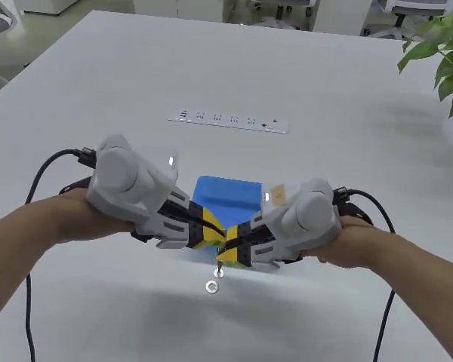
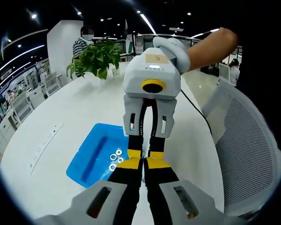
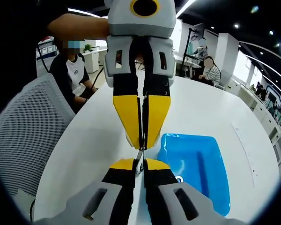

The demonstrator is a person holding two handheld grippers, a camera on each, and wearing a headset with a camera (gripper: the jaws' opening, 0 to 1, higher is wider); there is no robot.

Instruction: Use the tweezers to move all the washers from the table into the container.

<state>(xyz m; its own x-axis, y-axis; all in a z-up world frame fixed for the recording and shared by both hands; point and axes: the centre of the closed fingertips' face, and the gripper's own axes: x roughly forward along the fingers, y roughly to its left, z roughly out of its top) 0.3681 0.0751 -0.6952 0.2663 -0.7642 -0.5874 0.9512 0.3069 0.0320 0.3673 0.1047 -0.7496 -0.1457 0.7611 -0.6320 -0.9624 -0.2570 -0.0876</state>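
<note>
My left gripper [image 1: 214,228] and right gripper [image 1: 239,246] meet tip to tip over the near edge of the blue container [image 1: 228,193]. Both are shut on the thin metal tweezers [image 3: 139,157], which run between the two pairs of yellow jaws. In the head view the tweezers' tip [image 1: 219,268] points down at the table, and a small washer [image 1: 217,274] sits right at it. Just in front lies another washer [image 1: 212,286]. Three washers [image 2: 116,159] lie inside the container [image 2: 91,157]. In its own view the left gripper [image 2: 141,165] faces the right gripper [image 2: 141,153].
A white power strip [image 1: 228,121] lies flush in the table beyond the container. A green plant [image 1: 445,60] stands at the far right. Black cables trail from both grippers. A mesh chair [image 2: 248,145] stands beside the table, and people sit in the background.
</note>
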